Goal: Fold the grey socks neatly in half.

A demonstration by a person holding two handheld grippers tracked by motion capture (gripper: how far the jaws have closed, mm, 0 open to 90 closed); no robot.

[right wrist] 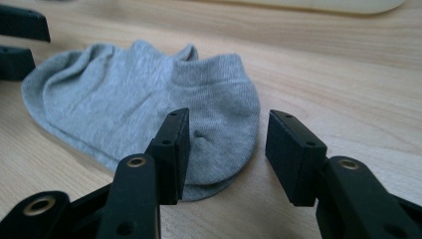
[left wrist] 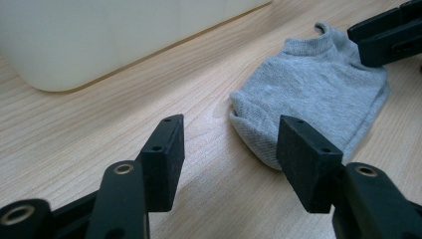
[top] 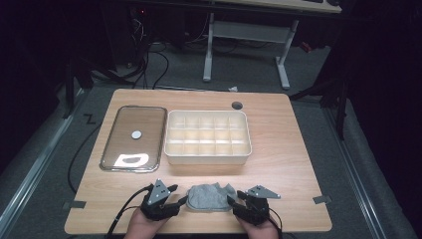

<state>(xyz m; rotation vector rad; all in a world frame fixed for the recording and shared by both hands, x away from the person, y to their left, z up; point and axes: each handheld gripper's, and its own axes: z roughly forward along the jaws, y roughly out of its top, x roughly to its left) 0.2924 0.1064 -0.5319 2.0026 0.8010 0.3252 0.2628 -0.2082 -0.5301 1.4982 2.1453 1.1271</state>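
Observation:
A grey ankle sock (top: 211,197) lies flat near the table's front edge, between my two grippers. To its left is my left gripper (top: 178,195), open. In the left gripper view the left gripper (left wrist: 229,134) has bare wood between its jaws, and the sock (left wrist: 318,84) has one end just by the right jaw. My right gripper (top: 235,197) is at the sock's right end, also open. In the right gripper view the right gripper (right wrist: 226,129) has its left jaw over the sock (right wrist: 139,99), whose edge reaches into the gap; the pads do not press it.
A white box with several compartments (top: 206,158) stands at the table's middle. A clear lid with a white knob (top: 144,124) lies to its left. A cable hole (top: 237,105) sits near the far edge. Bare wood (top: 283,164) lies to the right.

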